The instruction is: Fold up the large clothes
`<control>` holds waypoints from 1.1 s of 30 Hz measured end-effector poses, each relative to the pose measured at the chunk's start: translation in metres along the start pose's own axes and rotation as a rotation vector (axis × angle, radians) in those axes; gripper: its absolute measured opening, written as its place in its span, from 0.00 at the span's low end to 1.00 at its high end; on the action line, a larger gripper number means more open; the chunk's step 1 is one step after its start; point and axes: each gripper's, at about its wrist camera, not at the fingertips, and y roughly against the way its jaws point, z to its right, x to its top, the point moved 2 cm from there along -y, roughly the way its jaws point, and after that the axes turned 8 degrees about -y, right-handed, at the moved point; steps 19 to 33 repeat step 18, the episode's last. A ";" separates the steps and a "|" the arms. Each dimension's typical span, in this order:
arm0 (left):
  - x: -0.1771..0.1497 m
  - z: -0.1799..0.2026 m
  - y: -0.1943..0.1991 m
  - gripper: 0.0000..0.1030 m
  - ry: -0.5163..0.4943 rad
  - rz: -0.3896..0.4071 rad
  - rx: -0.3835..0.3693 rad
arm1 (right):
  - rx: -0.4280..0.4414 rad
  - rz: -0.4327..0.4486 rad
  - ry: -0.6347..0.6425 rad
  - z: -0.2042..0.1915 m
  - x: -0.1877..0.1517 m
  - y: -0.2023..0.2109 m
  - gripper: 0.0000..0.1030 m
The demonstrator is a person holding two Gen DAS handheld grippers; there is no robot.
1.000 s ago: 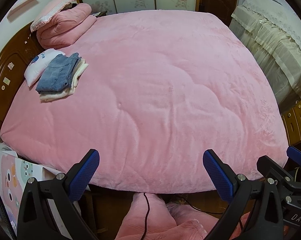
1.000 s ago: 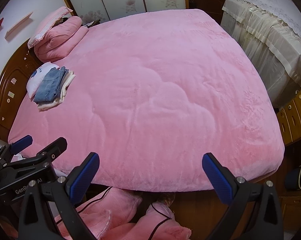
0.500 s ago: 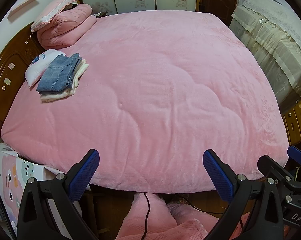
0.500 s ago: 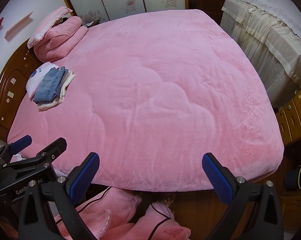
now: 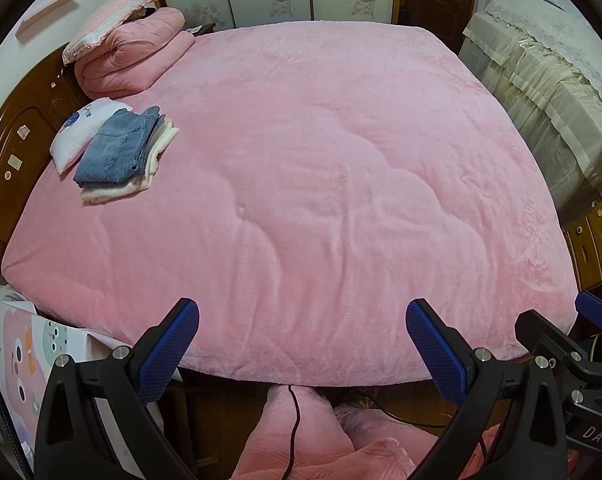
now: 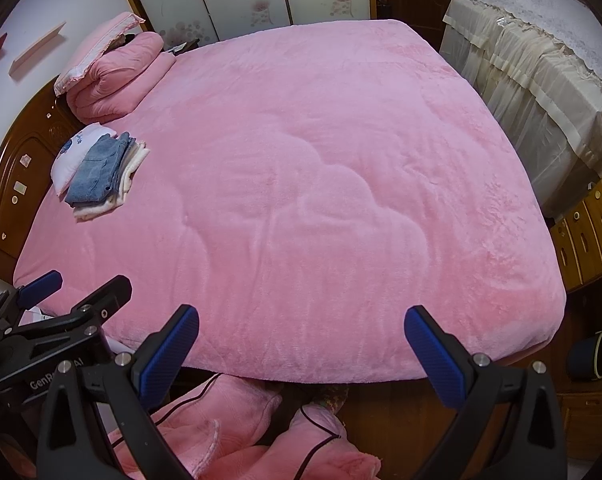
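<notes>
A stack of folded clothes (image 5: 121,156) (image 6: 99,174), blue denim over cream garments, lies on the pink bed cover (image 5: 321,184) (image 6: 321,184) near the headboard at the left. My left gripper (image 5: 303,344) is open and empty, held above the bed's near edge. My right gripper (image 6: 301,346) is likewise open and holds nothing. Each gripper shows at the side of the other's view: the right one (image 5: 581,344) and the left one (image 6: 57,304). A person's legs in pink fleece (image 5: 301,440) (image 6: 241,432) are below both grippers, with a thin black cable across them.
A white pillow (image 5: 83,132) lies beside the stack; a rolled pink quilt (image 5: 133,60) and pink pillow sit at the head. A wooden headboard (image 5: 13,148) is at the left, a lace-covered piece of furniture (image 5: 541,76) and a wooden drawer cabinet (image 6: 589,232) at the right. A patterned box (image 5: 29,352) stands by the bed.
Both grippers have drifted very slightly; the bed sits a touch differently in view. Both stay open and empty.
</notes>
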 end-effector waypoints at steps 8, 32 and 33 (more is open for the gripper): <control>-0.001 -0.003 0.002 0.99 0.002 0.000 0.002 | -0.001 0.001 -0.003 -0.001 -0.001 0.000 1.00; -0.002 -0.002 0.003 0.99 -0.001 0.005 0.011 | 0.000 -0.001 -0.002 0.000 0.000 0.000 1.00; -0.002 -0.002 0.003 0.99 -0.001 0.005 0.011 | 0.000 -0.001 -0.002 0.000 0.000 0.000 1.00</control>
